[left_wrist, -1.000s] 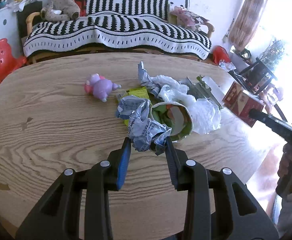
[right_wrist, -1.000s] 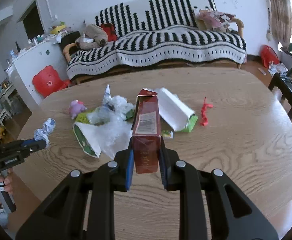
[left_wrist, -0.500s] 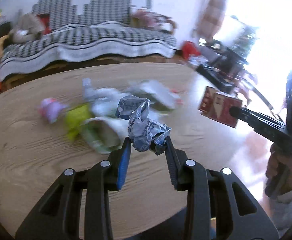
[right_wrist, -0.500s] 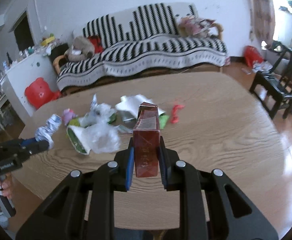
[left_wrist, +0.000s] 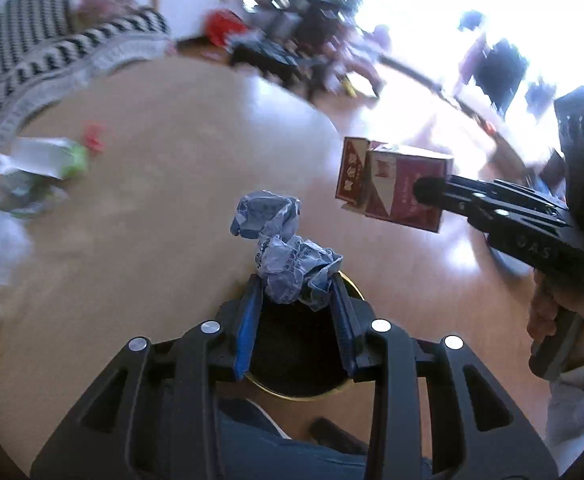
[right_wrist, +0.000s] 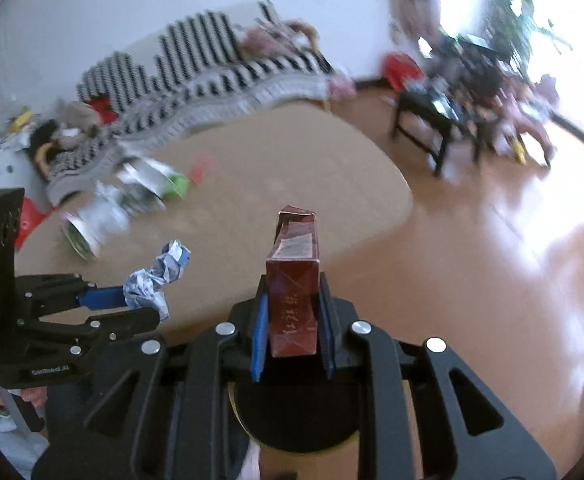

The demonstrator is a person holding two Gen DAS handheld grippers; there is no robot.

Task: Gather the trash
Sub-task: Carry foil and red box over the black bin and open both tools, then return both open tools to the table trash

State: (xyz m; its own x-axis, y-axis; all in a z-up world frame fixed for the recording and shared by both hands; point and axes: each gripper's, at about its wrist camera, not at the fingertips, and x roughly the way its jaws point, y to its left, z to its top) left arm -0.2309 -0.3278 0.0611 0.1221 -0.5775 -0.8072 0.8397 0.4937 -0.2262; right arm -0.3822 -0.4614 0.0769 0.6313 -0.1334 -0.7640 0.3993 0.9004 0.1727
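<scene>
My left gripper [left_wrist: 295, 292] is shut on a crumpled ball of grey-blue paper [left_wrist: 286, 248], held in the air over a dark round bin with a gold rim [left_wrist: 292, 390] on the floor by the table edge. My right gripper [right_wrist: 292, 312] is shut on a dark red carton [right_wrist: 295, 280], also above the bin [right_wrist: 292, 436]. In the left wrist view the red carton [left_wrist: 395, 186] and right gripper [left_wrist: 423, 190] hang at the right. The right wrist view shows the left gripper [right_wrist: 140, 300] with the paper ball [right_wrist: 156, 278] at the left.
The wooden table [right_wrist: 260, 184] still bears blurred trash at its far side: a white and green pack [right_wrist: 152, 178], a plastic bag [right_wrist: 96, 220] and a red scrap [right_wrist: 200, 168]. A striped sofa [right_wrist: 196, 68] stands behind, a dark low table [right_wrist: 439, 116] on the shiny floor at right.
Both grippers have swung away from the trash pile toward the table's right edge, carrying the paper ball and the red carton; the bin has come into view beneath them. Both grips are unchanged.
</scene>
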